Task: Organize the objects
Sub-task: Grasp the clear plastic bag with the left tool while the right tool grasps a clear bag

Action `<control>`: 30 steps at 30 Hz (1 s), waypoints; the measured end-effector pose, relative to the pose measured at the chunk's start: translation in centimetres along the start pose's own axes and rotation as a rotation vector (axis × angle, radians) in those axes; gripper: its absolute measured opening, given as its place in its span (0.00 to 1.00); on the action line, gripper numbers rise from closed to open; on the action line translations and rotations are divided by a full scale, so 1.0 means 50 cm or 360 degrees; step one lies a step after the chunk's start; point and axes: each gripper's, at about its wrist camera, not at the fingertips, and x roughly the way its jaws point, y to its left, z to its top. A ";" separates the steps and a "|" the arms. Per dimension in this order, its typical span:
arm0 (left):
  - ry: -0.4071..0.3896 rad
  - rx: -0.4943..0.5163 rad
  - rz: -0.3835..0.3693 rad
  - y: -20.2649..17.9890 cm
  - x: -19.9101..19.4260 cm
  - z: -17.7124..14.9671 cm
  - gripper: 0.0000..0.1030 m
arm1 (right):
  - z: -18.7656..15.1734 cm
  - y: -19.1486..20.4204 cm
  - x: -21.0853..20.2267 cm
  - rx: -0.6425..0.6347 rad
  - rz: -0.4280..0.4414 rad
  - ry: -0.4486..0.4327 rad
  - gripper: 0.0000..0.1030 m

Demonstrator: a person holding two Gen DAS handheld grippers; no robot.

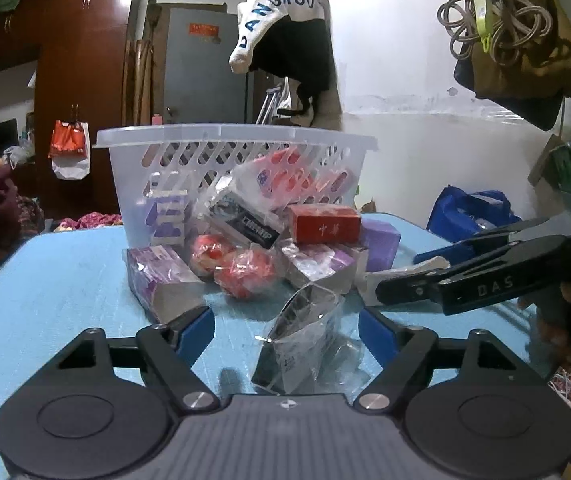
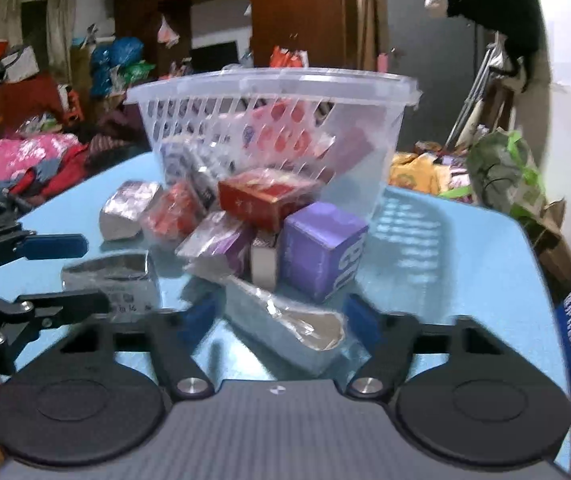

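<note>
left gripper (image 1: 285,330): jaws spread, a dark wrapped pack (image 1: 297,344) standing between the blue pads, pads not touching its sides in the left wrist view. right gripper (image 2: 279,316): jaws spread around a pale wrapped pack (image 2: 285,328) lying flat on the table (image 2: 465,264); this view is blurred, and contact cannot be confirmed. no item is lifted.

step in hand, as judged: close on 1 pack per gripper and carry it to the basket (image 1: 235,138). recommendations: centre each pack between the pads before closing, since loose film wrap will slip and crumple; grip the box body, not the film. keep the 2 grippers apart, as the right one crosses close in front of the left one's pack. lift clear of the basket rim before releasing.

containers: 1 clear slotted basket, upright, at the far side of the table. inside, seen through the wall: a pink-patterned pack, a purple box, others not identifiable. outside, against its near wall, a heap: red box (image 1: 323,226), purple cube (image 2: 323,250), 2 red wrapped balls (image 1: 245,272), several purple and silver packs. most items remain out of the basket.
</note>
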 end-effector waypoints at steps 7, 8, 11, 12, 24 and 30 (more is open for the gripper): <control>-0.0014 -0.0078 -0.0044 0.005 0.014 -0.015 0.38 | -0.010 0.001 -0.019 -0.0017 0.0067 -0.0071 0.54; -0.0035 -0.0081 -0.0038 0.004 0.011 -0.017 0.36 | -0.012 0.002 -0.024 -0.0018 0.0083 -0.0100 0.54; -0.0101 -0.0084 -0.0031 0.004 -0.005 -0.025 0.35 | -0.015 -0.008 -0.036 0.0029 0.0108 -0.0174 0.52; -0.0119 -0.0097 -0.0037 0.006 -0.010 -0.027 0.35 | -0.018 -0.013 -0.042 0.0051 0.0125 -0.0204 0.51; -0.0208 -0.0139 -0.0057 0.027 -0.037 -0.039 0.34 | -0.034 -0.012 -0.080 0.0086 0.0071 -0.0501 0.42; -0.0212 -0.0167 -0.0052 0.036 -0.038 -0.042 0.34 | -0.040 -0.010 -0.088 0.0076 0.0058 -0.0587 0.40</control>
